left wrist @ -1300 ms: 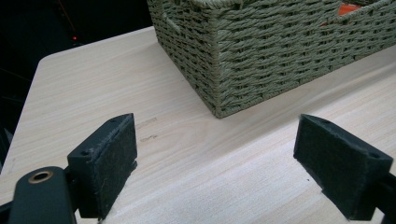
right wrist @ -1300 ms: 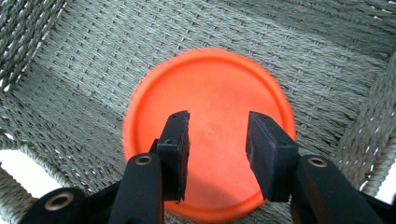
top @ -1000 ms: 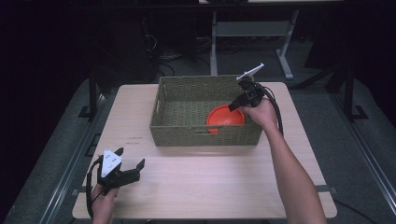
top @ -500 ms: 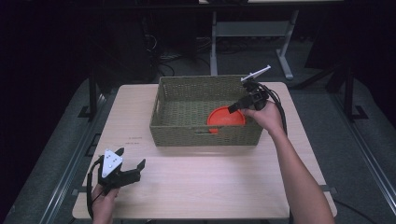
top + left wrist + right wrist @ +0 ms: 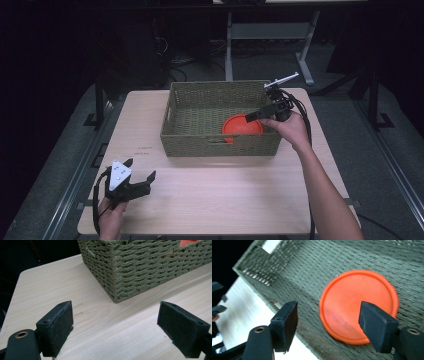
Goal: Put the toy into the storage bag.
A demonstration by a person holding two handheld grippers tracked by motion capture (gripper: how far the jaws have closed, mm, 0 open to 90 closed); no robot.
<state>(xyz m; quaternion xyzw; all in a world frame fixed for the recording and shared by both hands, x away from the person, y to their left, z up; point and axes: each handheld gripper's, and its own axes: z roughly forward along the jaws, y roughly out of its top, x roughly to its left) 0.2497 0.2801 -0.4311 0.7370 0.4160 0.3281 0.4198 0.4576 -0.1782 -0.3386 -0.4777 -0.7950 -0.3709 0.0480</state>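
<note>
Dark room, pale wooden table [image 5: 215,200]. An orange plate [image 5: 242,126] lies flat in the woven basket [image 5: 200,145] — right side. The right gripper [image 5: 257,116] has just been opening, nothing between its jaws; it should lift straight up, clear of the rim. The left gripper [image 5: 142,180] rests apart, near-left.

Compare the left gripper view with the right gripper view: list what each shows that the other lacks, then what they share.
Left gripper view alone: the basket's outer corner, and the open left tongs low over the bare table.

Right gripper view alone: the whole orange lid on the basket floor, and the open right tongs above it, holding nothing.

Shared: basket weave, tabletop, some orange.
</note>
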